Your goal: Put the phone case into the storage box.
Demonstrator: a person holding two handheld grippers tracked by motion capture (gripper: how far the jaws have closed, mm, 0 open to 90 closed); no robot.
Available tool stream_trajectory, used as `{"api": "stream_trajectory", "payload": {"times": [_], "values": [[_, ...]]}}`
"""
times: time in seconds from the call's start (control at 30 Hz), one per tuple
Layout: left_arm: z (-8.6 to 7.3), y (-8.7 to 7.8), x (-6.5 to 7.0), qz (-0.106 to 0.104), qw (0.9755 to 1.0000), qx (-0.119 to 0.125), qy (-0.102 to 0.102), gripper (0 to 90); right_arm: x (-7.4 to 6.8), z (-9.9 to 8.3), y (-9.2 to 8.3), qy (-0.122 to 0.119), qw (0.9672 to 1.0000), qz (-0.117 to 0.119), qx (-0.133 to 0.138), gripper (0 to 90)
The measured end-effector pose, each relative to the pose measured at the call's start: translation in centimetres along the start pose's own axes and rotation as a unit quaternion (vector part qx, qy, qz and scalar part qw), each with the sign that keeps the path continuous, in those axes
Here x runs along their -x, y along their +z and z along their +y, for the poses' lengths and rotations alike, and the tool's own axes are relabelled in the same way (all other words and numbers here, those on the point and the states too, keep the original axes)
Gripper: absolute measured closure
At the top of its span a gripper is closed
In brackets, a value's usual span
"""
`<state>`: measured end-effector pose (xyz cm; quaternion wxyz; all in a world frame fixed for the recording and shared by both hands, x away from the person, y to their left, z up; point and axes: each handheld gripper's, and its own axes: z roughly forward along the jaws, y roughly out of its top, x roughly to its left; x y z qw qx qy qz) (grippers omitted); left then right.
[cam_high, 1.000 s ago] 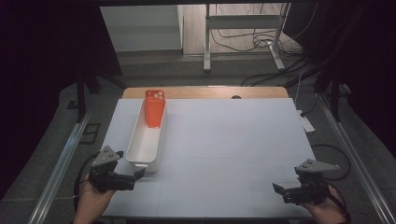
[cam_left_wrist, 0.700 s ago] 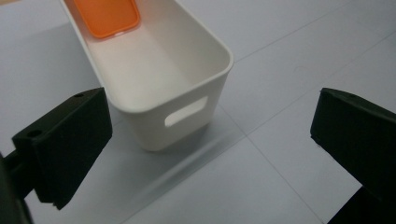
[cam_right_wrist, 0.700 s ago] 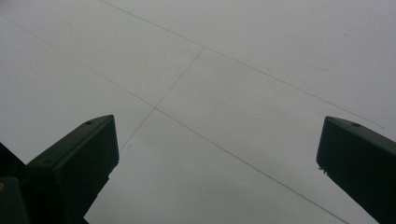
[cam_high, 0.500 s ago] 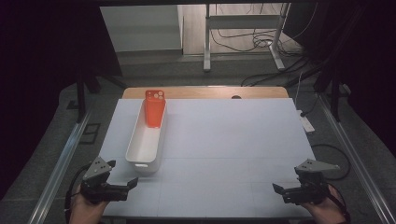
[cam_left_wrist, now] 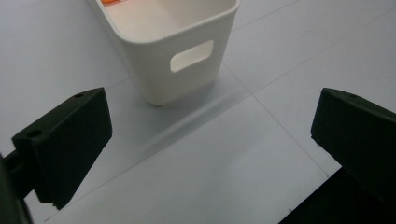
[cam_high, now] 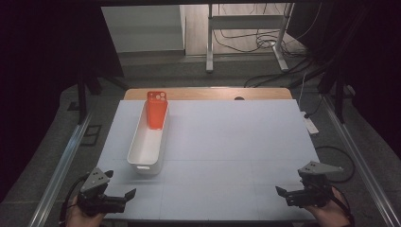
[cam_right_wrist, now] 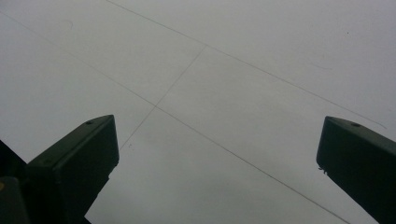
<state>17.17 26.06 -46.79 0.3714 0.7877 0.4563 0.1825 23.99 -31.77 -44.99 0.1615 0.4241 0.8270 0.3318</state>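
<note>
Left gripper (cam_high: pixel 124 197) has pulled back: a second ago it sat right at the near end of the long white plastic bin (cam_high: pixel 149 142), now it's at the lower left corner of the high view, near the table's front edge and clear of the bin. Jaws spread wide, nothing between them. In the left gripper view the bin's near end wall with its handle cutout (cam_left_wrist: pixel 191 55) sits top centre, well beyond the jaw tips, bare white table surface (cam_left_wrist: pixel 224 163) in between.

Bin itself hasn't shifted across the three high frames: left of centre, long axis running away from the person. The orange phone case with camera cutout (cam_high: pixel 156 109) stands in the bin's far end, leaning on the far wall, same pose as before. A sliver of orange shows at the top edge of the left gripper view (cam_left_wrist: pixel 111 2).

Right gripper (cam_high: pixel 283 194) unchanged: lower right of the high view, jaws wide, empty, looking at plain table with faint seam lines (cam_right_wrist: pixel 187 70).

Read: left hand has let go of the bin and retreated, so the bin placement looks finished. Both claws are free and parked at the near edge. Likely end of the step, or a reset before the next pick.
</note>
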Motion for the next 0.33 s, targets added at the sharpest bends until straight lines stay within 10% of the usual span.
{"api": "stream_trajectory", "payload": {"times": [0.33], "values": [[-0.1,-0.17,0.13,0.001,1.0,0.007,0.002,0.0,0.0,0.0,0.09,-0.002,1.0,-0.001,-0.003,0.0]]}}
